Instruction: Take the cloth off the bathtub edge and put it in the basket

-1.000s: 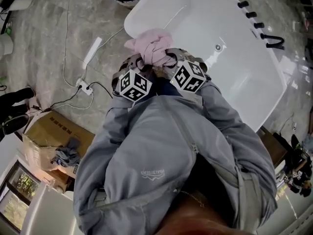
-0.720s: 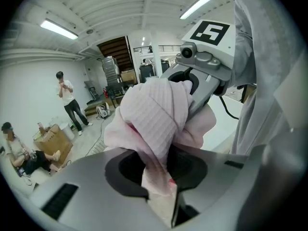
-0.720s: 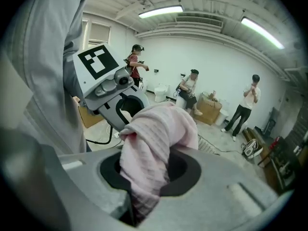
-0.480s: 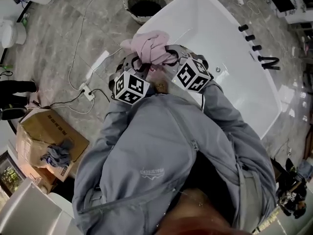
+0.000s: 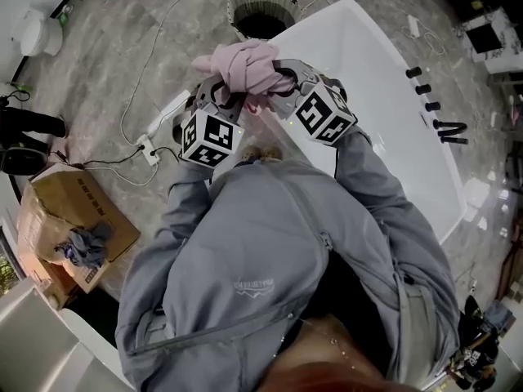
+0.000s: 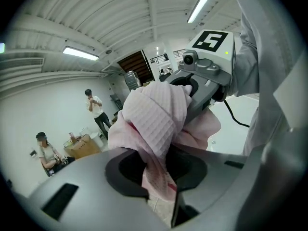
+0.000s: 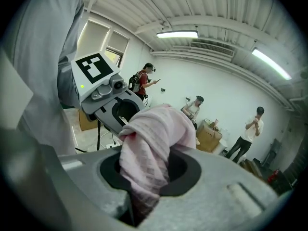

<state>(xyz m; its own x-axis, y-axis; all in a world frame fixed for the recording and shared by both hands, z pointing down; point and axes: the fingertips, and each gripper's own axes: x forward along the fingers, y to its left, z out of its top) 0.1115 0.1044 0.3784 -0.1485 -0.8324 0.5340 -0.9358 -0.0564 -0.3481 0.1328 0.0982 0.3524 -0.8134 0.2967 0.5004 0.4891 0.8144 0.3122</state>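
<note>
A bunched pink cloth (image 5: 245, 65) is held up in front of the person, off the white bathtub (image 5: 384, 113). Both grippers grip it from opposite sides. My left gripper (image 5: 222, 96) is shut on the cloth (image 6: 154, 129), which runs down between its jaws. The right gripper (image 5: 282, 84) is likewise shut on the cloth (image 7: 149, 148), a fold hanging through its jaws. A round wicker basket (image 5: 260, 11) stands on the floor just beyond the tub's end, ahead of the cloth. Each gripper view shows the other gripper across the cloth.
A white power strip (image 5: 140, 146) with cables lies on the marble floor at left. A cardboard box (image 5: 69, 227) with a grey rag sits at lower left. Black tub fittings (image 5: 441, 125) are at right. Several people stand at the room's walls (image 7: 250, 129).
The view has swung toward the basket, which now sits fully in view ahead. The cloth and both grippers have moved away from the tub rim toward it, still gripping.
</note>
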